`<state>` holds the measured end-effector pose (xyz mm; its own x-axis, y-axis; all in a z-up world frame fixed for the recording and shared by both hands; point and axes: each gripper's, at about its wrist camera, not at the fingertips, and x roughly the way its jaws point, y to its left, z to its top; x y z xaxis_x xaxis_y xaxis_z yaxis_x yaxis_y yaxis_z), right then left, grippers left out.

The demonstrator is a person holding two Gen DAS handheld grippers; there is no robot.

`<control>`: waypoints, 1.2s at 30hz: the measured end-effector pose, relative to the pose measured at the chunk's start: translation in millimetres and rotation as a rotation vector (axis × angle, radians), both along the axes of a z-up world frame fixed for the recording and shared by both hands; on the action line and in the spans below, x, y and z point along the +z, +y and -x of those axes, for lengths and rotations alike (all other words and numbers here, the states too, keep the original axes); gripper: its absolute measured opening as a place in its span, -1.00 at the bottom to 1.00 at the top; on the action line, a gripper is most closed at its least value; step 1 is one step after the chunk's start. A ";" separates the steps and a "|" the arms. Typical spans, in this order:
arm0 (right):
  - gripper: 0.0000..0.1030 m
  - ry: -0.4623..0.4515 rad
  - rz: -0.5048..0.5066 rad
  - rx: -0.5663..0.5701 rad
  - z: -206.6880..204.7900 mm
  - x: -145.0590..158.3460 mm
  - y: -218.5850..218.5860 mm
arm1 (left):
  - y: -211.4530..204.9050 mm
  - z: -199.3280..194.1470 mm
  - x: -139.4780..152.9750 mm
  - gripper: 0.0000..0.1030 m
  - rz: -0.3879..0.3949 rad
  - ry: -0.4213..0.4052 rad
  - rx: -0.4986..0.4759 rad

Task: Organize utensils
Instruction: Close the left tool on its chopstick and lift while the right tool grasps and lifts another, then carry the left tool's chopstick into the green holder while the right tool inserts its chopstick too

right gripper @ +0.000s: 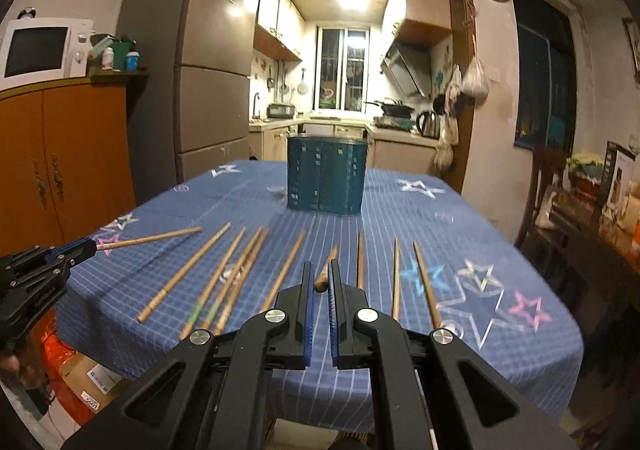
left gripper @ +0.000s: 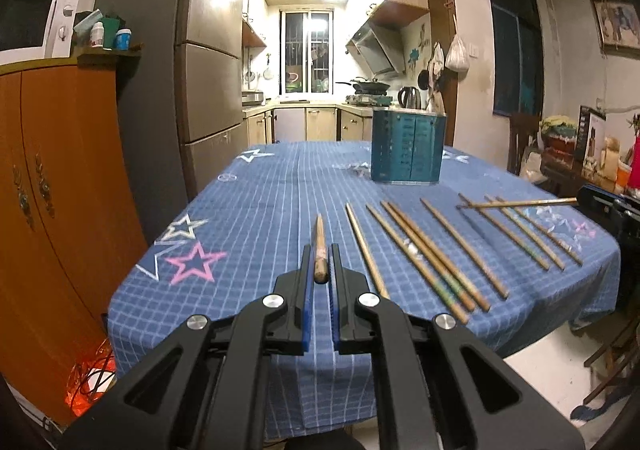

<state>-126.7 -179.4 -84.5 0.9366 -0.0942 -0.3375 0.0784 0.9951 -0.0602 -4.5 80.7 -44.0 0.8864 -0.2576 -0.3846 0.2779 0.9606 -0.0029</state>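
Claws, two, black with blue pads. Left claw [left gripper: 320, 250] pinches one wooden chopstick [left gripper: 319, 246] by its thick end, tip pointing away over the cloth. Right claw [right gripper: 319, 268] pinches a second chopstick [right gripper: 327, 269] the same way; from the left view that stick [left gripper: 520, 204] hangs level, crossing above the rightmost sticks on the cloth.

Worktop [left gripper: 260, 190], blue grid cloth with star prints. Near edge drops off just under both claws; the left corner hangs rounded, with an orange glow and a cardboard box [right gripper: 94, 378] on the floor below it.

Loose chopsticks [left gripper: 436, 254], about nine, in a fanned row on the near half, some touching in pairs, none reaching the near edge.

Bare cloth between the row and the holder; more bare cloth on the far left.

Chopstick holder [right gripper: 326, 178], teal, perforated, upright near the far edge, well apart from the row. Its inside is hidden from both views.

Wooden cabinet [left gripper: 60, 190] and fridge [left gripper: 208, 70] stand close along the left side; a chair [right gripper: 544, 190] and a cluttered side table crowd the right. Right view is slightly blurred, so markings on the sticks are hard to make out.
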 end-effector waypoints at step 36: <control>-0.86 -0.031 -0.011 0.272 -77.9 148.1 -41.3 | -43.6 -59.6 151.0 -0.90 -0.023 -0.058 -0.009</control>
